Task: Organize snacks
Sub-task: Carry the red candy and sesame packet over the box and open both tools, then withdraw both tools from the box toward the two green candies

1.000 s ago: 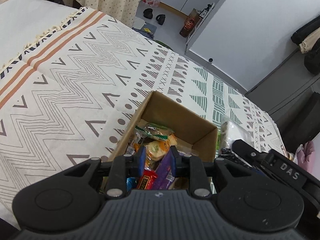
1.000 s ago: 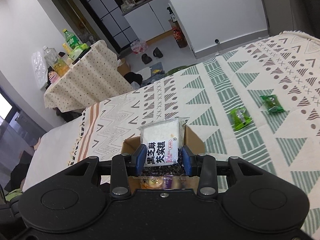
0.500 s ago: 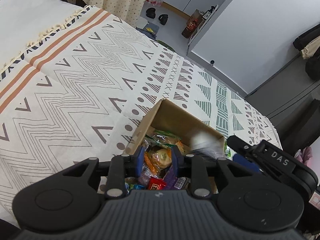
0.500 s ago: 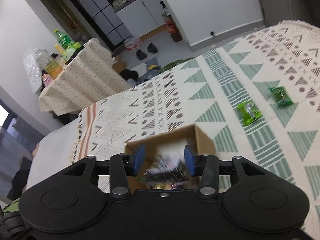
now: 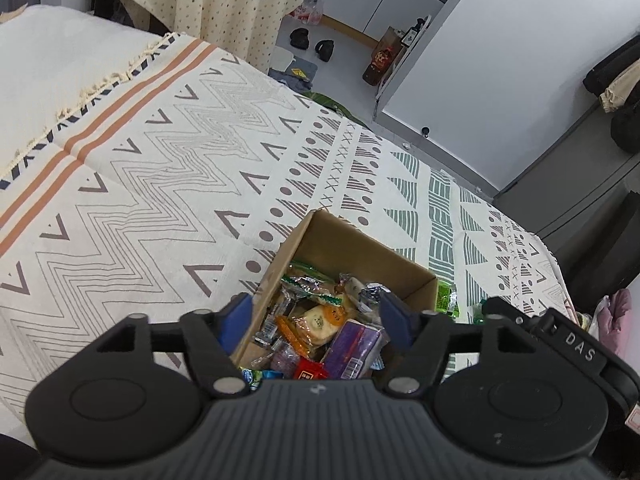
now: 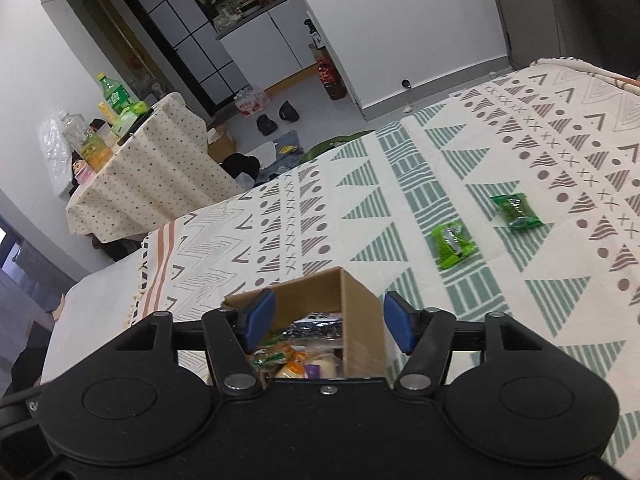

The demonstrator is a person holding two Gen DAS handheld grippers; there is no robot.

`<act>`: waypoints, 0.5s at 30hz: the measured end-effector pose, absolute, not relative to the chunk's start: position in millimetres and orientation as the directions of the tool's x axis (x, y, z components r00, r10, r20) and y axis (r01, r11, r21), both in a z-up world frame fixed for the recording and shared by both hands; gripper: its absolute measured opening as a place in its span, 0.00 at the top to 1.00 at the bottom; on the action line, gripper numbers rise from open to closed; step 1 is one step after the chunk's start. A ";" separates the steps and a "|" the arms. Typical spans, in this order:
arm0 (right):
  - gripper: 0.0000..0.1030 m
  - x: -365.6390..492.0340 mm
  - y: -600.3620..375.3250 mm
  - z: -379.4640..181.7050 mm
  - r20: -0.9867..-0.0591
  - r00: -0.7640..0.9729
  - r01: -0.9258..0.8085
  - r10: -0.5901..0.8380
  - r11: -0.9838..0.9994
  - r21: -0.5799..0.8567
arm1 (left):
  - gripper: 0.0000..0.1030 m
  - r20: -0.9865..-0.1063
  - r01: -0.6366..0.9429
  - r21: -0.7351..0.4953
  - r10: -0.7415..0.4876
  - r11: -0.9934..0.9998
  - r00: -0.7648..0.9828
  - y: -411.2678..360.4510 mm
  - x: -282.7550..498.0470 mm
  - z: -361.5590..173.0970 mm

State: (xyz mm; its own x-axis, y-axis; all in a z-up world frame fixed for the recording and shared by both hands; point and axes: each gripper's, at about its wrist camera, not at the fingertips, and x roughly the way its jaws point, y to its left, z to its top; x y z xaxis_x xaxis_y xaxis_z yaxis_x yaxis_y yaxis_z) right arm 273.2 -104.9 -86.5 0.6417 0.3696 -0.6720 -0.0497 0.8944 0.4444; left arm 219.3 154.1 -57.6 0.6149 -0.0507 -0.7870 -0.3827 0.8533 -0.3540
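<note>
we see a bed covered by a cream blanket (image 5: 168, 168) printed with grey zigzags, chevrons and dots, orange stripes near its fringed edge and green triangle bands toward the other side. on it stands an open cardboard box (image 5: 352, 248), filled with mixed snack packets: a purple pack (image 5: 354, 344), a round pastry in clear wrap (image 5: 318, 322) and a small red packet (image 5: 310, 370) among them. our left tool (image 5: 316, 318) hangs just above the box with its blue pads spread wide and nothing between them; our right tool (image 6: 326, 322) is likewise released and empty, its pads apart over the box's near corner (image 6: 360, 320). two green snack packets (image 6: 454, 244) and (image 6: 517, 211) lie on the green-patterned part of the blanket, near each other and well apart from the box. beyond the bed the floor is pale grey, with a pair of dark shoes (image 6: 276, 118) on it. a side tabletop draped in a dotted cream cloth (image 6: 160, 176) carries bottles, one a green bottle (image 6: 114, 94). white cabinets (image 6: 276, 38) and a dark-framed glass door (image 6: 192, 40) stand at the far wall.
</note>
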 end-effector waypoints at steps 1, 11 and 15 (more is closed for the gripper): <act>0.38 271.9 -109.0 -86.2 -0.672 0.643 -0.047 0.368 0.894 0.445 | 0.27 -0.788 -0.382 -0.349 -0.046 0.856 0.614 151.7 219.2 -56.5; 0.25 257.9 -152.6 -80.2 -0.657 0.662 -0.049 0.360 0.896 0.442 | 0.19 -0.796 -0.373 -0.312 -0.026 0.874 0.605 116.7 217.5 -44.6; 0.24 253.5 -170.5 -79.4 -0.655 0.664 -0.052 0.360 0.897 0.440 | 0.18 -0.793 -0.359 -0.305 -0.027 0.882 0.609 98.7 216.5 -40.3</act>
State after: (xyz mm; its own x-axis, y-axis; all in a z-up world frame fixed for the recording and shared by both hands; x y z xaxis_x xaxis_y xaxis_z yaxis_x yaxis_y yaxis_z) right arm 253.5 -170.5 -79.4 0.6643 0.3598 -0.6552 -0.0519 0.8966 0.4398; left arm 216.5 98.7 -40.3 0.6087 -0.0265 -0.7929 -0.3592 0.8819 -0.3052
